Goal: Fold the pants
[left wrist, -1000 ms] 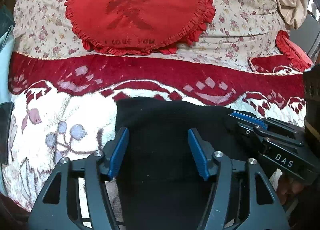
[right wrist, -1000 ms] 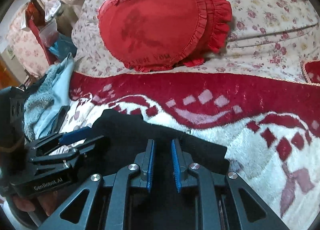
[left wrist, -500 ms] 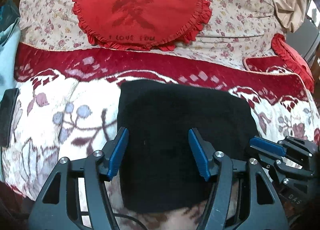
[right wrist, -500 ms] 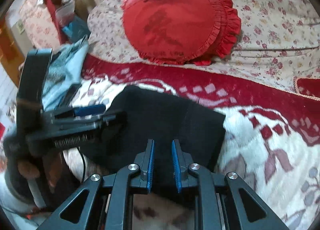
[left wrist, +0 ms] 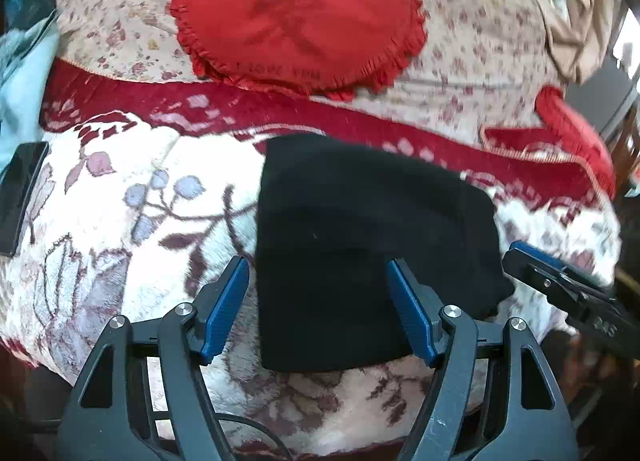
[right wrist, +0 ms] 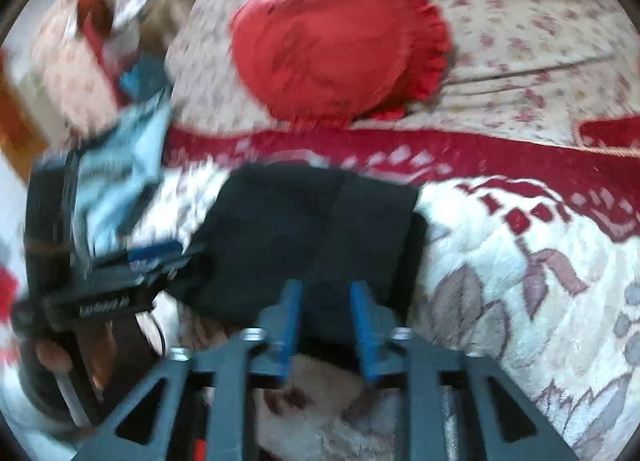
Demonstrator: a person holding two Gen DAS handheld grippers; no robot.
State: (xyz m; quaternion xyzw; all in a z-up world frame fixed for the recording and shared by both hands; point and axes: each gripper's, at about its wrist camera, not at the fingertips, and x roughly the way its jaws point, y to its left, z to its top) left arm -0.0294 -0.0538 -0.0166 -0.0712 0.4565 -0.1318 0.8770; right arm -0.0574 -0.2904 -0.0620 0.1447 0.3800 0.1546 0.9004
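While the black pants [left wrist: 360,253] are lying folded square on the bed blanket [left wrist: 120,245], at twelve o'clock of both grippers, the left gripper [left wrist: 318,309] and right gripper [right wrist: 324,325] are spreading their jaws, empty, releasing; next, I judge, withdrawing clear

The black fabric pants [left wrist: 360,245] lie folded into a flat rectangle on the white-and-red flowered blanket [left wrist: 120,229].

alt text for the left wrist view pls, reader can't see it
Folded black pants lie flat on a floral blanket, past the open left hand-held gripper, whose blue pads touch nothing. The right hand-held gripper enters at right; a red heart-shaped pillow sits behind.
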